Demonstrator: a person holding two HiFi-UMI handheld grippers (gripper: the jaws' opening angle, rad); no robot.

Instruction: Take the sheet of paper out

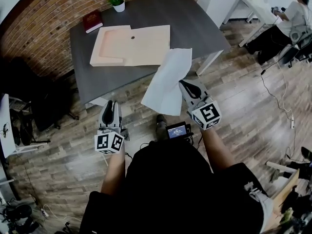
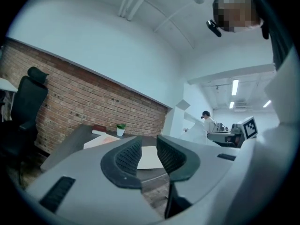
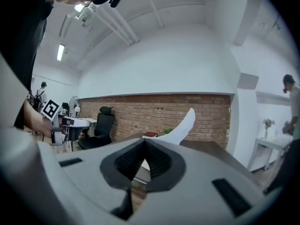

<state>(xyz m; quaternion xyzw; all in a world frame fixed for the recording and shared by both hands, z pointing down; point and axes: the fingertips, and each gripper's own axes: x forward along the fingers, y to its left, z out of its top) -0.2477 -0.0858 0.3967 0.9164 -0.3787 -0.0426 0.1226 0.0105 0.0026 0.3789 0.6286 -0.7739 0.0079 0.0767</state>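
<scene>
Sheet [image 1: 168, 82] is clear of the folder [image 1: 131, 45], hanging in the air on its near side, with an edge pinched in the right gripper [image 1: 187, 87]. Left gripper [image 1: 109, 106] is spread, empty. It's a skimpy one-edge grip, so I'd guess a quick swing could slip or crease it.

Paper sheet [image 1: 168, 82] in right gripper [image 1: 185, 85]

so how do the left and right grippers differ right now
The left gripper has its jaws apart with nothing between them. The right gripper is shut on the sheet of paper, which hangs off it in the air. In the head view, the right gripper also reaches closer to the table than the left gripper does. Both are grey with black jaws and point toward the table.
</scene>
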